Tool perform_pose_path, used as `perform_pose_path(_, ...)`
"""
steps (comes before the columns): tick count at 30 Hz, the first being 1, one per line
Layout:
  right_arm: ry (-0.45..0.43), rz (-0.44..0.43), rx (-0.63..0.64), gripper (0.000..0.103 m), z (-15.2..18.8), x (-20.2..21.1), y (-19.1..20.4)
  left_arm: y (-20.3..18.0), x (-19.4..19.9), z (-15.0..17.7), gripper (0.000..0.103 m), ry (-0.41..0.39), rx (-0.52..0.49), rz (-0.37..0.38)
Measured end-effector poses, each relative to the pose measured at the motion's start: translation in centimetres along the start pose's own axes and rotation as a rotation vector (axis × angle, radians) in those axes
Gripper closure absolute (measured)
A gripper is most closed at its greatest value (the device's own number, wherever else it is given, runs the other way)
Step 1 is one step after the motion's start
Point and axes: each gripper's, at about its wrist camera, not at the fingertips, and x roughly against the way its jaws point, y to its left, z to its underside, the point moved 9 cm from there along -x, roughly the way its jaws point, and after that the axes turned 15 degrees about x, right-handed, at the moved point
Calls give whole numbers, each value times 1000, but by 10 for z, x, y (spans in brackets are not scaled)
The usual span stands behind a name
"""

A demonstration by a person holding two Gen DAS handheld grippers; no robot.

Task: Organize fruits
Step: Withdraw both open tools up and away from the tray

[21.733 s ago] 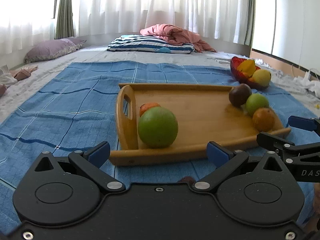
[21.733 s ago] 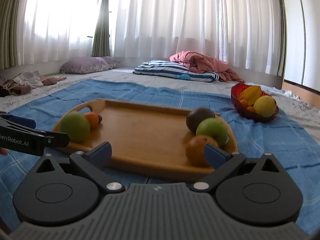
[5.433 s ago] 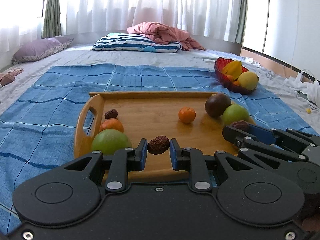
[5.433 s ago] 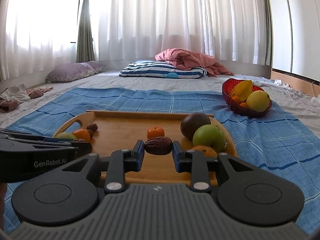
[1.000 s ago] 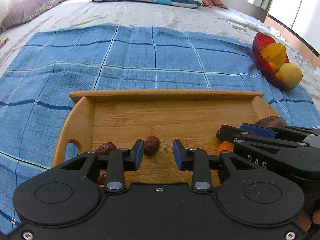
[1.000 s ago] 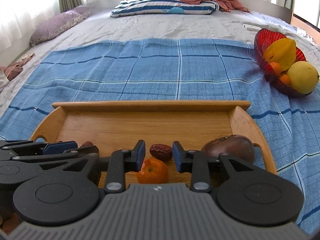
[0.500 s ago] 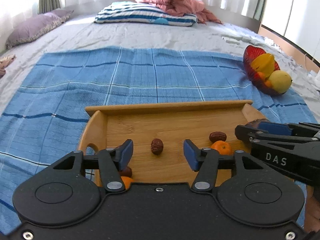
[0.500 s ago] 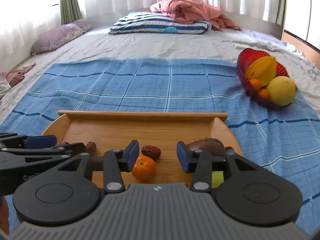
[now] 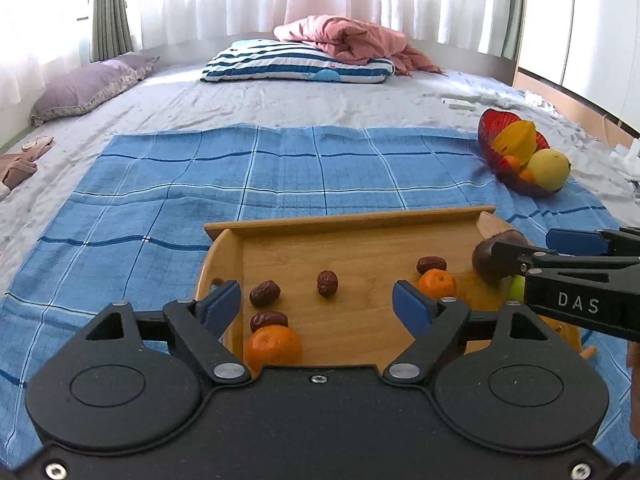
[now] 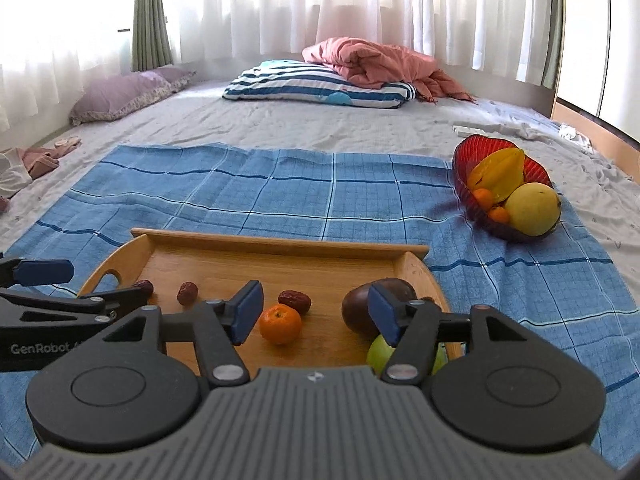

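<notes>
Blue checked cloth [image 9: 280, 184] fills the middle of both views, spread over a grey bed sheet [image 9: 248, 100]. On it, in the lower centre of each frame, sits the wooden tray [image 9: 352, 220], and a red bowl [image 10: 480, 148] of yellow and orange fruit rests on the cloth at the right, well apart from the tray.

Both tools hang above the tray's near edge, tilted down toward it. The left gripper [image 9: 318, 302] has just been opening; its blue pads stand wide apart with nothing pressed between them. The right gripper [image 10: 316, 312] has likewise just been opening and grips nothing; in the left view it reaches in from the right edge.

On the tray, a dark brown round fruit [image 10: 362, 304] lies at the right end beside a green apple [image 10: 380, 354], partly hidden. One tangerine [image 10: 280, 324] sits mid-tray touching a red date [image 10: 295, 301]; another tangerine [image 9: 274, 346] lies at lower left with a second date [image 9: 269, 320] against it. Two more dates [image 9: 327, 283] lie apart on the bare wood.
</notes>
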Motion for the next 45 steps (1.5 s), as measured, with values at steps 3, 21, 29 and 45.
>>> perform_pose_path(3,-13,2,-6,27,4,6,0,1,10,5,16,-15,-7,-1)
perform_pose_path(21,-121,61,1,20,35,48,7,12,53,62,12,-62,25,17)
perform_pose_path(29,-160,106,15,18,58,62,16,19,61,87,11,-63,44,20)
perform_pose_path(45,-172,149,10,16,95,63,24,30,62,118,11,-77,58,1)
